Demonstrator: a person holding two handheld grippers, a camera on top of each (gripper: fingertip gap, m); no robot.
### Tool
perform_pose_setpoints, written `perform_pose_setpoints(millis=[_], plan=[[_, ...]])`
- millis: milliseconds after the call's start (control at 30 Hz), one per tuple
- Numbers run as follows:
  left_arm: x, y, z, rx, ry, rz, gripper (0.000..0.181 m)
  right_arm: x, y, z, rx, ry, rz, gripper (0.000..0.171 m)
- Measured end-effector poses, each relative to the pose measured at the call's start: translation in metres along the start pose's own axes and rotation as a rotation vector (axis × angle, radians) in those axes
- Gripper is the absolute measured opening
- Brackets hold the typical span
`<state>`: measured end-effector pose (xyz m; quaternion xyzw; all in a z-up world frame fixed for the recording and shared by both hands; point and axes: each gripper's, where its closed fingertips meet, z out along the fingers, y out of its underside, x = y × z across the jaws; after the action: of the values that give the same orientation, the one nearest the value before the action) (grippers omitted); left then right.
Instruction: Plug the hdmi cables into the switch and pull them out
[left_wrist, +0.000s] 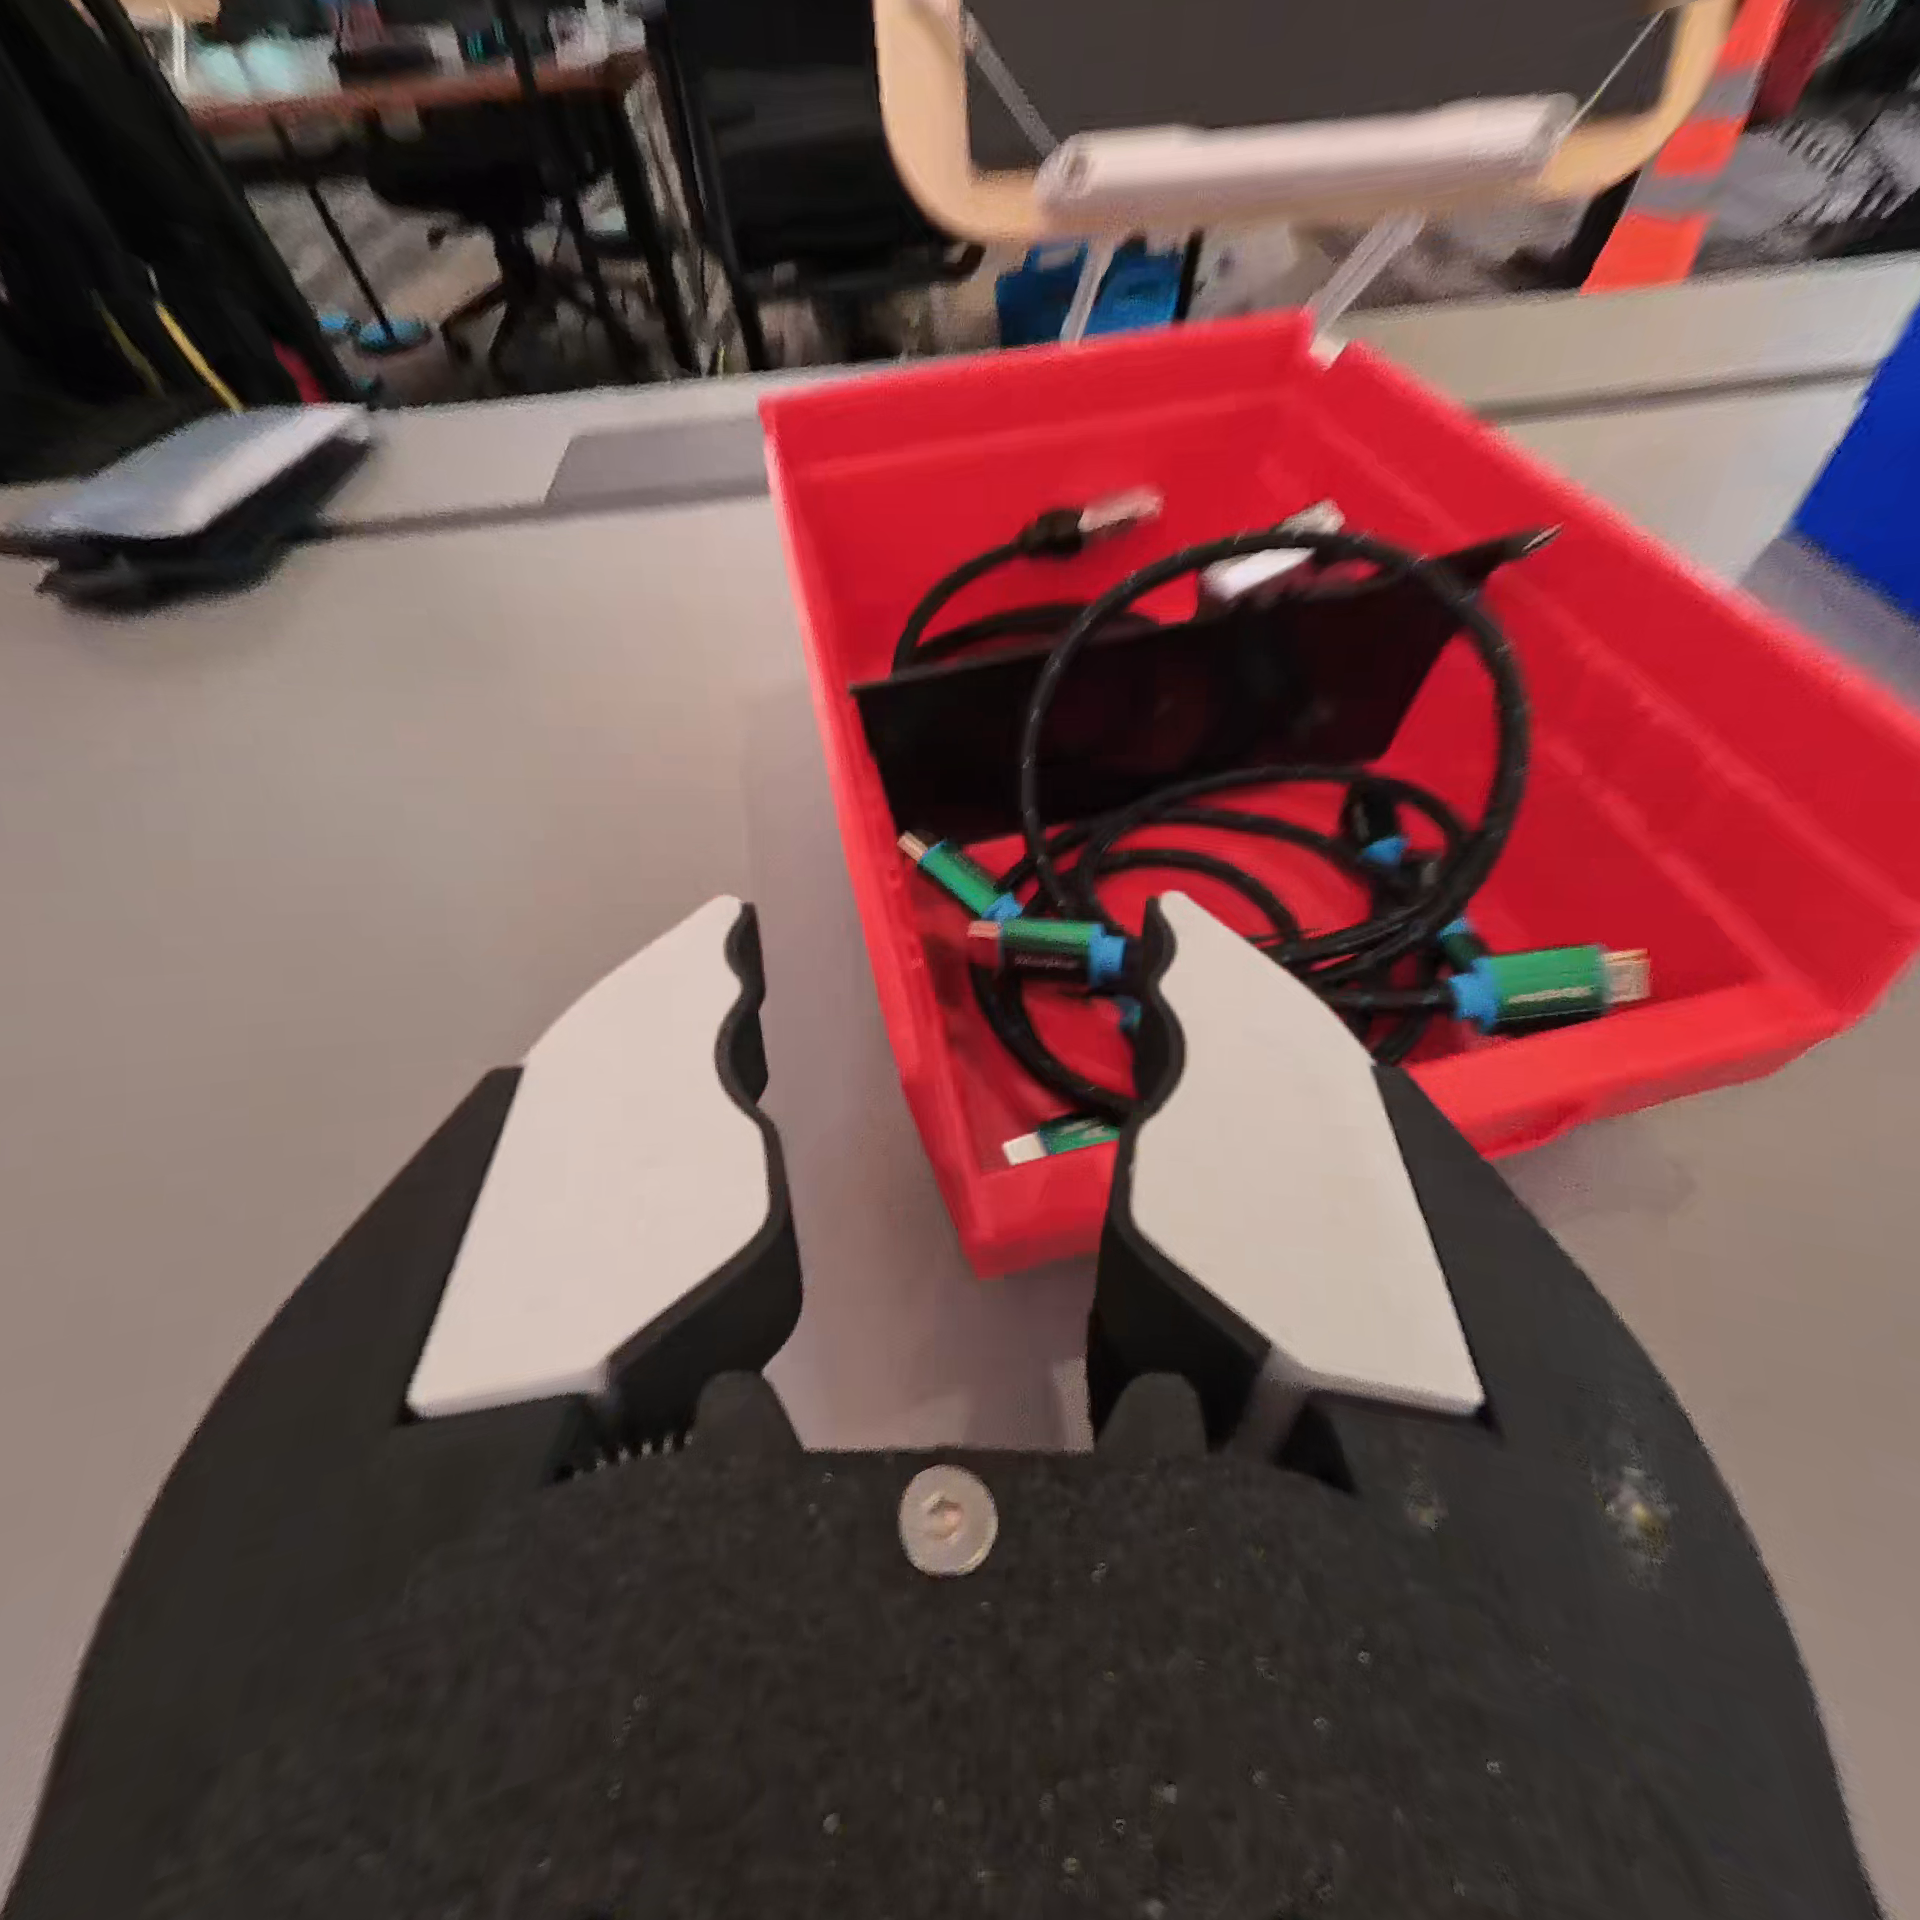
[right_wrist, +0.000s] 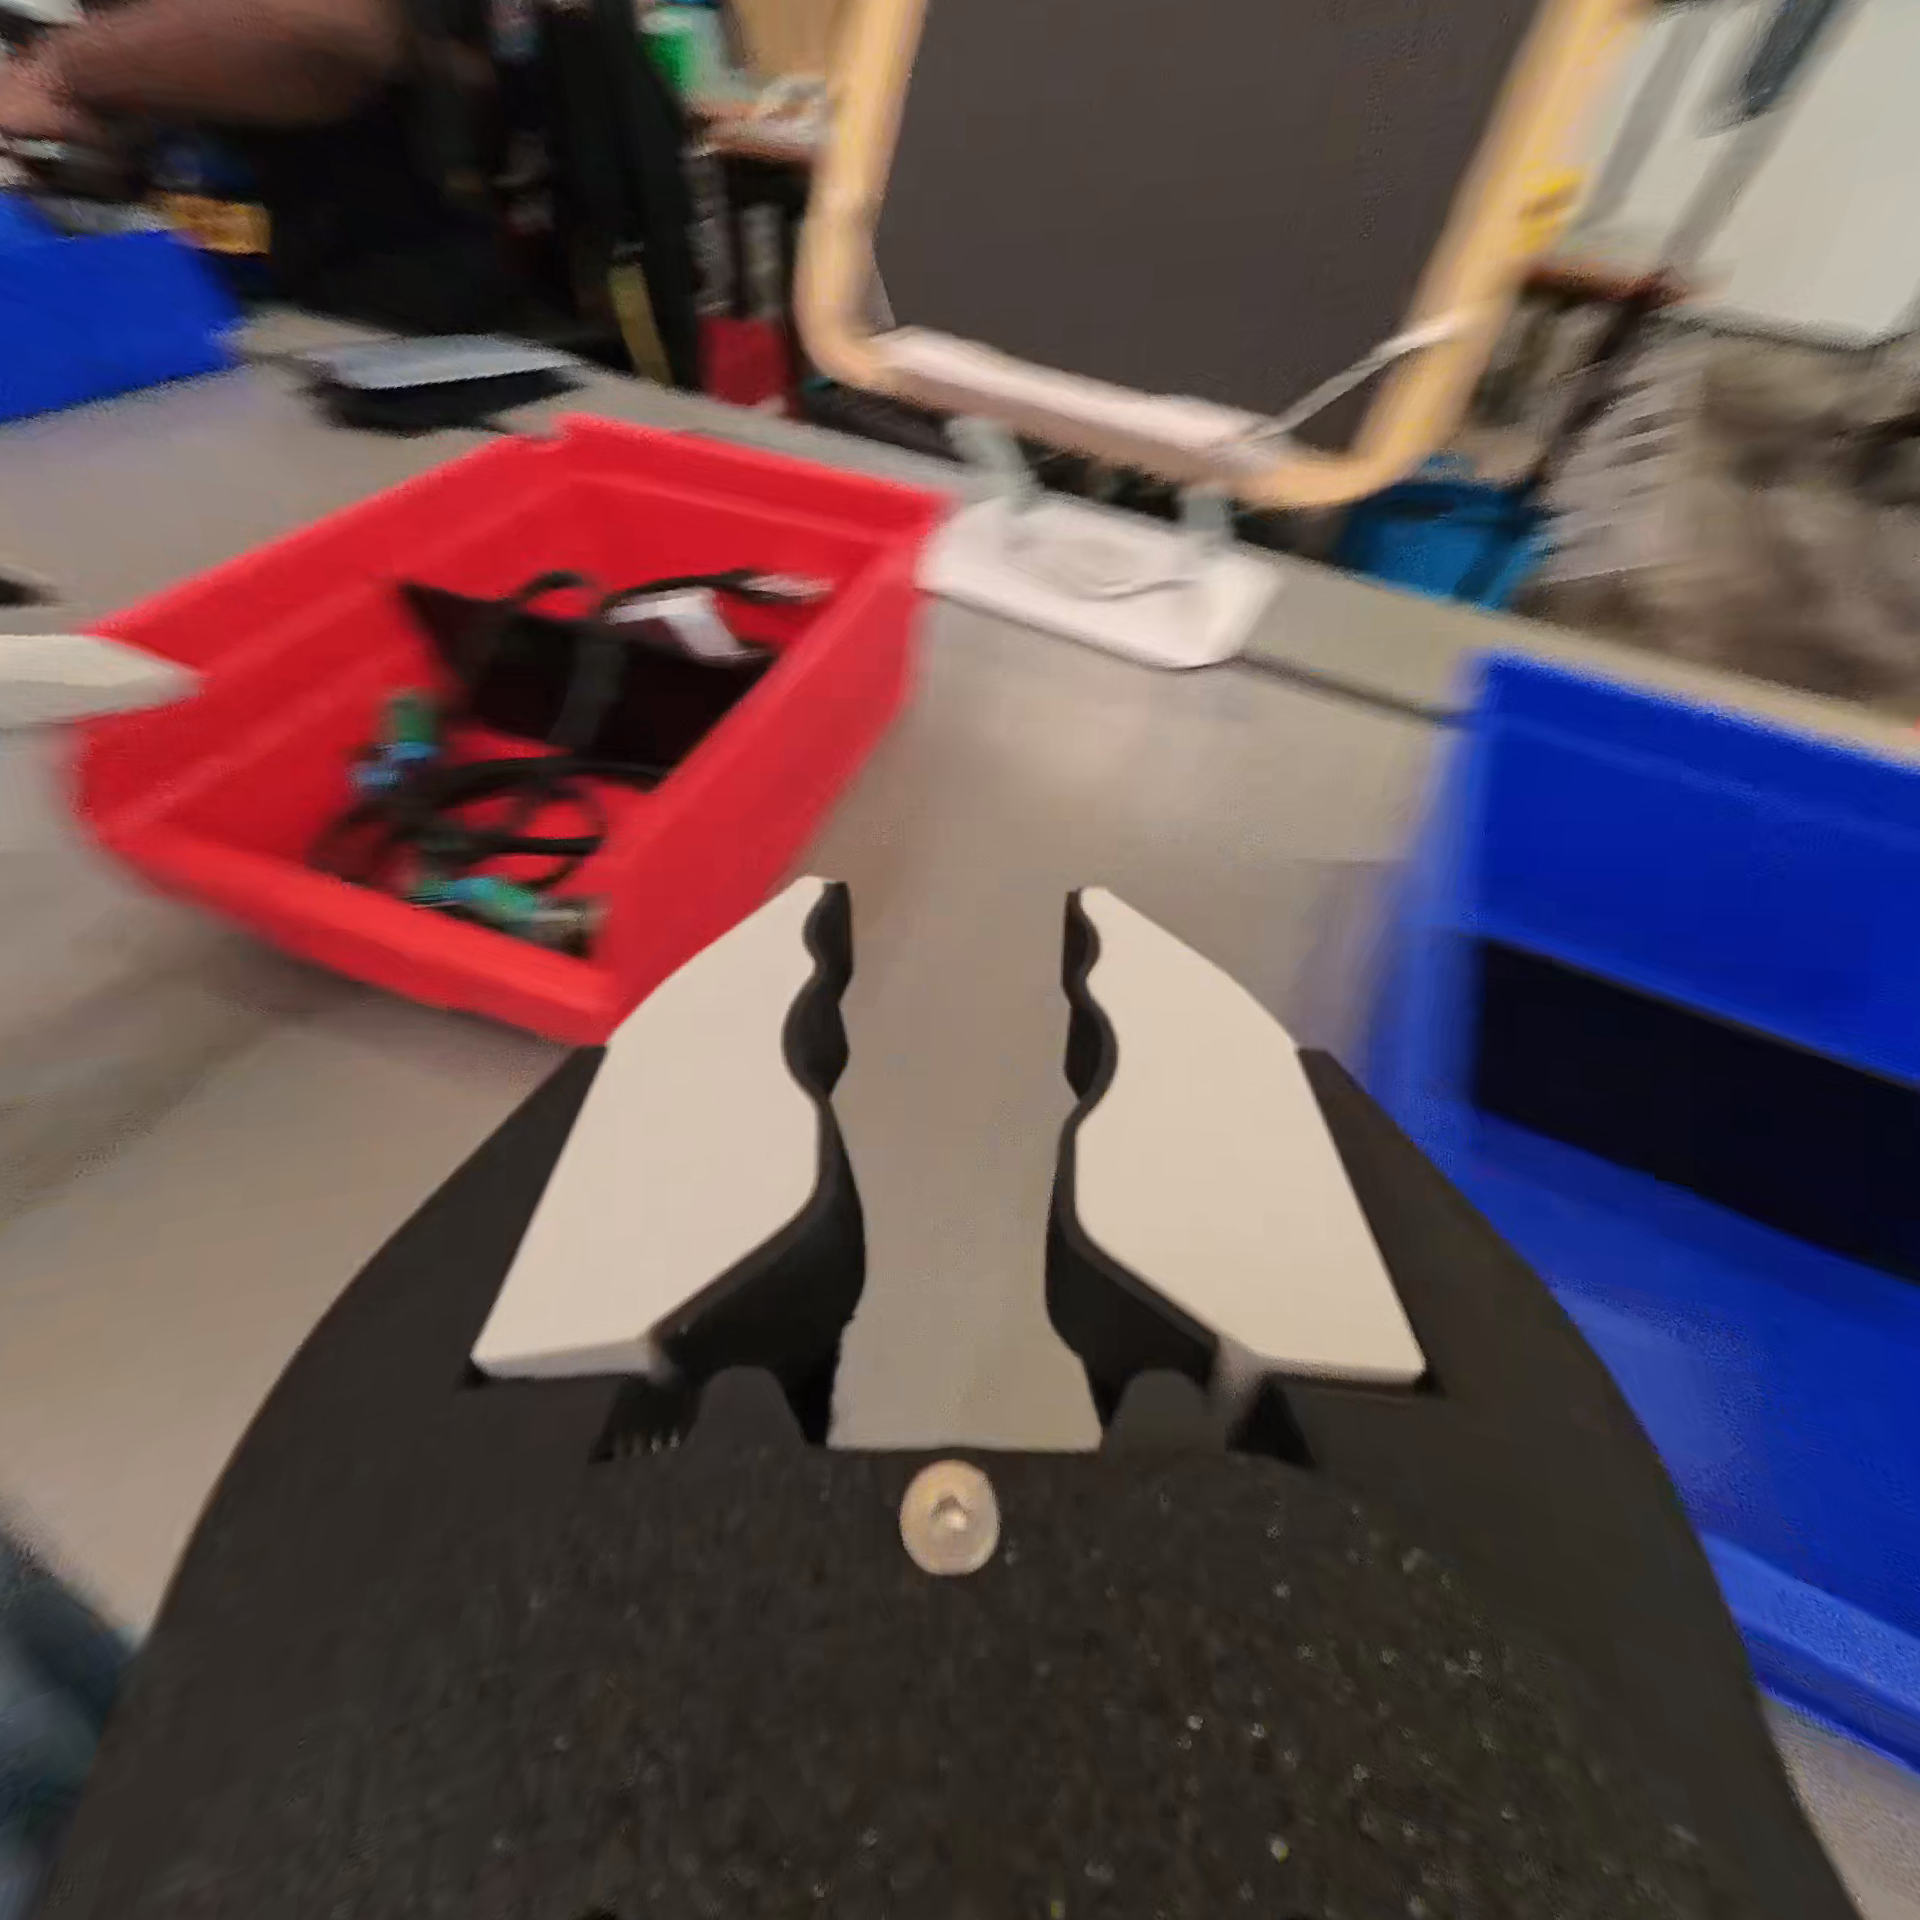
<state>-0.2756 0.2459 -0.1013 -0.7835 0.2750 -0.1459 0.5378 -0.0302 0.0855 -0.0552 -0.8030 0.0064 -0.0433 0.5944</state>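
Both our claws are spread and empty: left claw (left_wrist: 951, 914) over the red bin's (left_wrist: 1714, 727) near rim, right claw (right_wrist: 954, 899) above bare worktop (right_wrist: 1091, 748). Cables (left_wrist: 1278, 831) and the switch (left_wrist: 1143, 696) lie in the bin.

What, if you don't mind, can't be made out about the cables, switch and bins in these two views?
- Switch ports: left wrist view, facing away and crossed by a cable.
- One plug: left wrist view, partly behind the left gripper finger.
- Red bin contents: right wrist view, smeared by motion blur.
- Blue bin: right wrist view, cut off at the edge, contents hidden.
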Motion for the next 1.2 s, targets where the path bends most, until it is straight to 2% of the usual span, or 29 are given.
perform_pose_setpoints(millis=[67,100,200,267,300,333,367,433,567,700,967,1067,1200], plan=[[0.004,0.011,0.011,-0.046,0.024,-0.013,0.066,-0.060,0.012,0.032,-0.068,-0.094,0.030,0.047],[0.007,0.015,0.016,-0.064,0.041,-0.026,0.063,-0.076,0.019,0.047,-0.102,-0.081,0.032,0.051],[0.009,0.028,0.029,-0.133,0.052,-0.036,0.048,-0.089,0.035,0.081,-0.196,0.058,0.011,0.049],[0.008,0.027,0.031,-0.140,0.073,-0.090,0.044,-0.088,0.043,0.096,-0.242,0.143,0.013,0.041],[0.005,0.027,0.031,-0.145,0.076,-0.121,0.036,-0.089,0.048,0.102,-0.275,0.169,0.032,0.030],[-0.001,0.027,0.031,-0.152,0.075,-0.148,0.025,-0.088,0.054,0.107,-0.307,0.200,0.050,0.020],[-0.007,0.027,0.031,-0.154,0.075,-0.165,0.008,-0.086,0.057,0.110,-0.322,0.223,0.058,0.018],[-0.014,0.027,0.032,-0.161,0.070,-0.144,0.006,-0.087,0.055,0.110,-0.321,0.230,0.108,0.005],[-0.023,0.026,0.029,-0.165,0.041,-0.116,0.005,-0.095,0.053,0.113,-0.311,0.241,0.143,0.004],[-0.051,0.019,0.023,-0.142,0.008,-0.106,0.004,-0.120,0.044,0.122,-0.269,0.207,0.193,0.003],[-0.154,0.016,0.012,-0.109,-0.016,-0.081,0.005,-0.211,0.005,0.154,-0.201,0.162,0.101,0.005],[-0.198,0.031,0.014,-0.150,-0.029,-0.063,0.005,-0.255,0.007,0.171,-0.235,0.124,0.054,0.008],[-0.234,0.046,0.020,-0.183,-0.024,-0.061,0.005,-0.293,0.015,0.191,-0.257,0.104,0.046,0.009]])
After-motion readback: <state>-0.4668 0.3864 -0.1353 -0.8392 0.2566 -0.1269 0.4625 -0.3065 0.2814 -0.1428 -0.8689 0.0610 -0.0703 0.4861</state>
